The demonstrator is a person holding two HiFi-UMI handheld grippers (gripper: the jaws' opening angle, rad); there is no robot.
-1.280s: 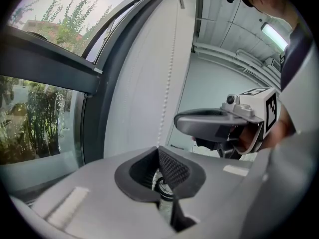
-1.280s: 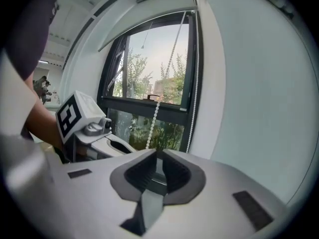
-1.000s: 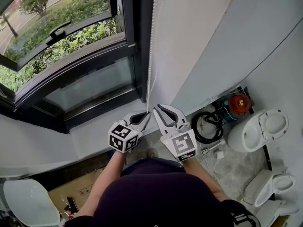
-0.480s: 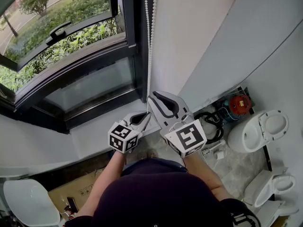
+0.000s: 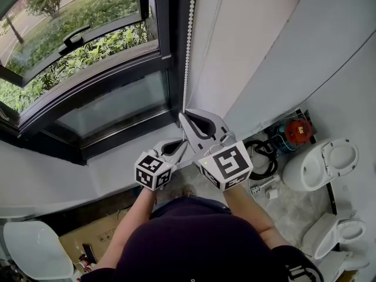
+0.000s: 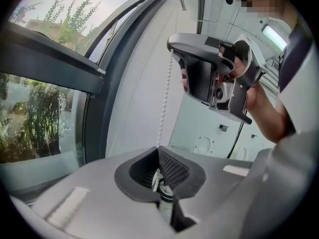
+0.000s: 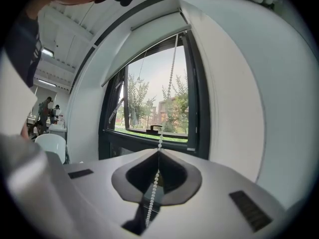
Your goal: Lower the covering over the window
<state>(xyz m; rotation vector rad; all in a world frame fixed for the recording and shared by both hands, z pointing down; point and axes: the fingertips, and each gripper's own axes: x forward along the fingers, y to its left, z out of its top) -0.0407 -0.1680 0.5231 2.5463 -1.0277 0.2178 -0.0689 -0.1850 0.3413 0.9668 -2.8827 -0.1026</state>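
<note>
My right hand-held gripper and, just below it, my left hand-held gripper both clench the white beaded cord. Its long axis runs vertically toward frame top.

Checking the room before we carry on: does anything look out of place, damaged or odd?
Nothing looks damaged or spilled. Oddest are two toilets crowded together, beside a coiled black hose and a red device, like stored goods. The window sash stands tilted open.
</note>
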